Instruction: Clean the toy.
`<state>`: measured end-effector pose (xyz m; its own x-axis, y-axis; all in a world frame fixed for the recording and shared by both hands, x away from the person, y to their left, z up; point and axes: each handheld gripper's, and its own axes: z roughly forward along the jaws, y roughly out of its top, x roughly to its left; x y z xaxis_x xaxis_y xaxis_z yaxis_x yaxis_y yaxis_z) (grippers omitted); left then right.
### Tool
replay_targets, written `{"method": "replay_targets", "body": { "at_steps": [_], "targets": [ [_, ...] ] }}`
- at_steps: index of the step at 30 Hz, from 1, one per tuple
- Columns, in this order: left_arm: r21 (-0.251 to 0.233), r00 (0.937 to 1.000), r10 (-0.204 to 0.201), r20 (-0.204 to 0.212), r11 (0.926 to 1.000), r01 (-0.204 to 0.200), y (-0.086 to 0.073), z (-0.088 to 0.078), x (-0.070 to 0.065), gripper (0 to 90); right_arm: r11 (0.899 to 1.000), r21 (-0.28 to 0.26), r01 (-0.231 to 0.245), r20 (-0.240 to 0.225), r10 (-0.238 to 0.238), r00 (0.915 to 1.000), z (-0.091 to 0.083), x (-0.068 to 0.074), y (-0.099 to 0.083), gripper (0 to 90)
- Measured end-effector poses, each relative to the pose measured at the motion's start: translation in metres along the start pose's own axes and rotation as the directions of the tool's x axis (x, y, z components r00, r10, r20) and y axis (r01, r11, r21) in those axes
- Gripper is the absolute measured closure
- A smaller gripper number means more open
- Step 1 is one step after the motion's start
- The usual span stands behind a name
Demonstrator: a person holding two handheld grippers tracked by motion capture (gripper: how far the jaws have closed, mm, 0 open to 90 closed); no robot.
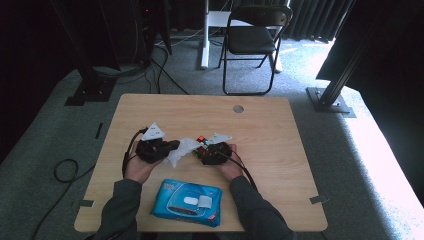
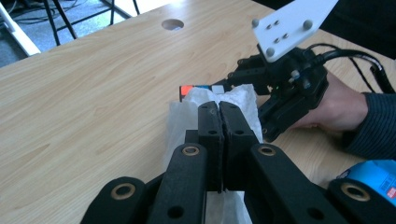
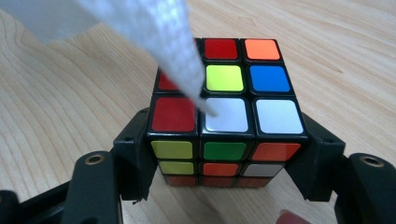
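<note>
A Rubik's cube (image 3: 224,116) stands on the wooden table (image 1: 260,125), and my right gripper (image 3: 226,144) is shut on it, one black jaw against each side. My left gripper (image 2: 219,109) is shut on a white wipe (image 2: 243,95) whose free end reaches over to the cube. In the right gripper view a corner of the wipe (image 3: 163,42) rests on a white square of the cube's top face. From above, the left gripper (image 1: 172,146), the wipe (image 1: 182,150), the cube (image 1: 201,140) and the right gripper (image 1: 202,150) sit close together at the table's middle.
A blue pack of wipes (image 1: 187,201) lies near the front edge between the person's forearms. A round cable hole (image 1: 238,108) is in the far part of the tabletop. A black folding chair (image 1: 252,35) stands beyond the table.
</note>
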<state>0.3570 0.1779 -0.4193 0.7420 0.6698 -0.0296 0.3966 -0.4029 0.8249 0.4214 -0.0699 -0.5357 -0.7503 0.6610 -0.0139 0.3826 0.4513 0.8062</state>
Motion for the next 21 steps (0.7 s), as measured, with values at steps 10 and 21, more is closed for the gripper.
{"method": "replay_targets", "body": {
  "at_steps": [10, 21],
  "targets": [
    [0.033, 0.9998, -0.006, -0.02, 0.9994, 0.007, -0.01, -0.002, 0.005, 88.4, 1.0, -0.027, -0.004, 0.019, 0.004, 0.9998, -0.009, -0.004, 0.004, 34.1],
    [0.077, 0.9996, -0.001, -0.028, 0.997, 0.003, -0.019, -0.001, 0.005, 88.4, 0.999, -0.043, -0.031, 0.055, 0.033, 0.9979, -0.02, -0.019, 0.004, 34.1]
  ]
}}
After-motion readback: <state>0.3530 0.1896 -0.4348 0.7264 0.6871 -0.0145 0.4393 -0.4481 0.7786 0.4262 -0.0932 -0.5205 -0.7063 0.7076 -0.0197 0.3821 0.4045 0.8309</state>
